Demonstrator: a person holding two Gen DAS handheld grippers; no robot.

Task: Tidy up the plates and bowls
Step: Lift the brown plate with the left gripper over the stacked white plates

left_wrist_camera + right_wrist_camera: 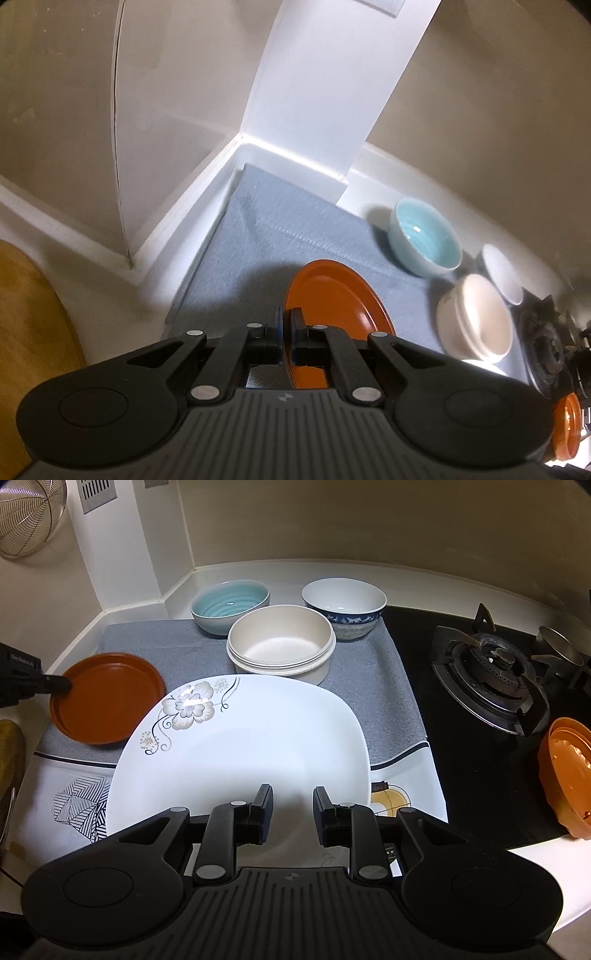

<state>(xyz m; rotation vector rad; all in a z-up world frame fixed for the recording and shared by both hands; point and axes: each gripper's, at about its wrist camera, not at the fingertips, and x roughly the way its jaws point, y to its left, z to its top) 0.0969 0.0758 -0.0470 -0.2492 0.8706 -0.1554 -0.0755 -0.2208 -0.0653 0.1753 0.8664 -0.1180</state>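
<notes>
An orange-brown plate is over the grey mat, and my left gripper is shut on its near rim. From the right wrist view that plate is at the left, its gripped side seemingly raised, with the left gripper clamping its left edge. A large white plate with a flower print lies in the middle. Over its near part hangs my right gripper, jaws apart and nothing between them. Behind stand a turquoise bowl, a cream bowl and a blue-patterned bowl.
A gas burner on black glass lies right of the mat. An orange plastic container sits at the far right edge. A white pillar and walls close the back corner. A wooden board is at the left.
</notes>
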